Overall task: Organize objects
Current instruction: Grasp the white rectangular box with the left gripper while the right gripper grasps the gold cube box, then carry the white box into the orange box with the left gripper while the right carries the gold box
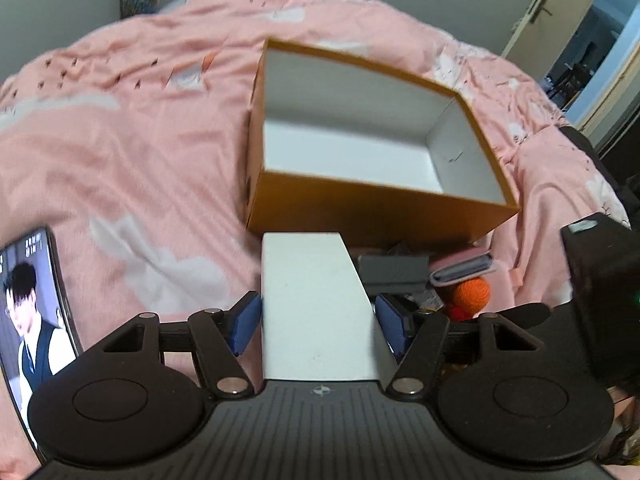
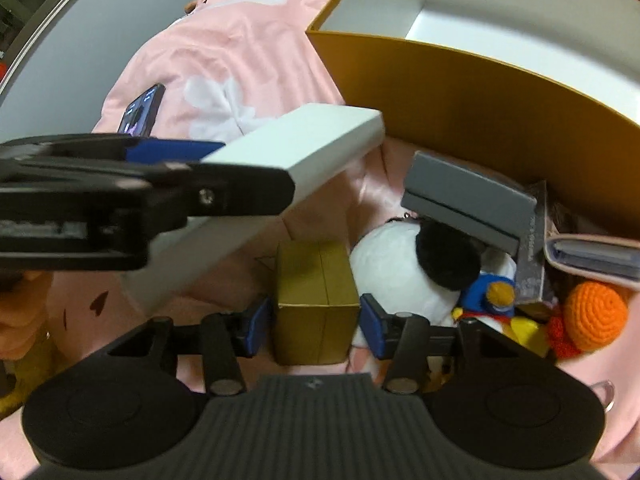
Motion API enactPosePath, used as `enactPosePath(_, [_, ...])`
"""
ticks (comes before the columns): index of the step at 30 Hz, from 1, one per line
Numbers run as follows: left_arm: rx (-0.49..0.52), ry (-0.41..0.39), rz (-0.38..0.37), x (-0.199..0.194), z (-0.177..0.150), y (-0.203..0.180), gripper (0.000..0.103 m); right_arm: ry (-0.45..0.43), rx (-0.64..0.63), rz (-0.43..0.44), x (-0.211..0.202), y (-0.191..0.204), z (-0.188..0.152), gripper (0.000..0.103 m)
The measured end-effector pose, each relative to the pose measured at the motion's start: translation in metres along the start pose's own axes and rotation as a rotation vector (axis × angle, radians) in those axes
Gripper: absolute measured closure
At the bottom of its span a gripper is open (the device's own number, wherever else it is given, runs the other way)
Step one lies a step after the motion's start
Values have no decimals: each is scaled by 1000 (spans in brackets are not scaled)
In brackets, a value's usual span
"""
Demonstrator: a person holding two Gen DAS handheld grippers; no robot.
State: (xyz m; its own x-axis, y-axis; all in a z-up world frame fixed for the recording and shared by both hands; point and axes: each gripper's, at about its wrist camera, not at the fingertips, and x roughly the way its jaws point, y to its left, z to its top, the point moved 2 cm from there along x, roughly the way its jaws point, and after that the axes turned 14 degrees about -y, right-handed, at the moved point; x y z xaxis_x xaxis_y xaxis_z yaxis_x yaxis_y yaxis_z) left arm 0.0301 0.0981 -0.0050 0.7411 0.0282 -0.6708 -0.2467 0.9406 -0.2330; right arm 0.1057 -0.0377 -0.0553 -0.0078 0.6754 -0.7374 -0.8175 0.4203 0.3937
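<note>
Left wrist view: left gripper has its fingers clamped on the white box, long axis pointing away toward the orange bin just beyond on the bed.
Right wrist view: right gripper straddles the small gold carton, fingers apart, not pressing.
Nearer hand: left, for the bin.
</note>
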Motion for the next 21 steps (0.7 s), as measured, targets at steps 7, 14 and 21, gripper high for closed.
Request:
enactPosePath(7, [28,-72,-24,-8,11,-11,31,-53,-29,-18,-23,3,2,55])
enactPosePath(14, [23,-146,-50,-12,31,-15,31,-189,-76,-82,-88,3,26,55])
enactPosePath(21, [60,-269,-62,-16,69,-30,96,-346,-117,-208,-135,-5,70,56])
